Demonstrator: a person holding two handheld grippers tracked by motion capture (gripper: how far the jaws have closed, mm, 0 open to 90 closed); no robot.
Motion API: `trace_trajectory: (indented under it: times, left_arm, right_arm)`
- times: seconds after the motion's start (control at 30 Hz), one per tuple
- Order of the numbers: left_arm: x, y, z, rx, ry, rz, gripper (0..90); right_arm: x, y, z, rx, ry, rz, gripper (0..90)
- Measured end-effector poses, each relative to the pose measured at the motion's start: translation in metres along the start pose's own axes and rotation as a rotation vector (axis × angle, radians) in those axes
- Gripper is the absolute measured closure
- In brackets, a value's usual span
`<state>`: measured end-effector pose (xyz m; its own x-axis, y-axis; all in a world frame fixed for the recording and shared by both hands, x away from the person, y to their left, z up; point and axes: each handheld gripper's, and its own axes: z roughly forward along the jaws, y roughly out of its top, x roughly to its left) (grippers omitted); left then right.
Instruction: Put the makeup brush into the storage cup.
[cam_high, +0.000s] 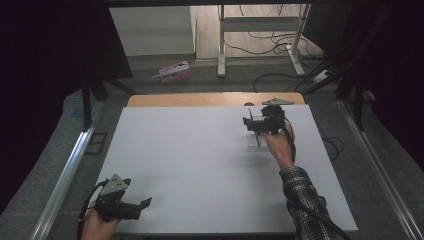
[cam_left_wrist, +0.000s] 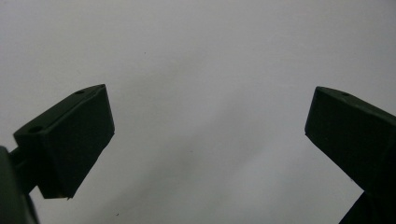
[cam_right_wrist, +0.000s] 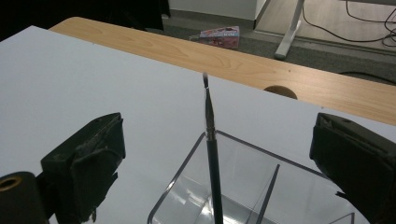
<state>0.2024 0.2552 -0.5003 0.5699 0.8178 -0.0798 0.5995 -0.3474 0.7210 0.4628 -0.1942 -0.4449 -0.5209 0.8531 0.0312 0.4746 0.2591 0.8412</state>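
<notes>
High view: I see my right gripper (cam_high: 255, 125) over the far right part of the white table (cam_high: 200, 165), at a clear holder (cam_high: 256, 140), while my left gripper (cam_high: 142, 204) sits at the near left edge, well apart. Left gripper view: its jaws stand wide apart over bare white surface, nothing between them. Right gripper view: the jaws are spread, not touching the slim dark brush (cam_right_wrist: 212, 154), which stands nearly upright in the clear holder (cam_right_wrist: 187, 186), long axis vertical, tip pointing up toward the wooden edge (cam_right_wrist: 280, 74).
</notes>
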Motion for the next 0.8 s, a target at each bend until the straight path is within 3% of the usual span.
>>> trace_trajectory:
  times: [0.8]
  left_arm:
    - [0.001, 0.0, -0.001, -0.006, -0.003, -0.004, 1.4]
  right_arm:
    - [0.011, 0.0, -0.009, 0.02, 0.04, -0.039, 3.6]
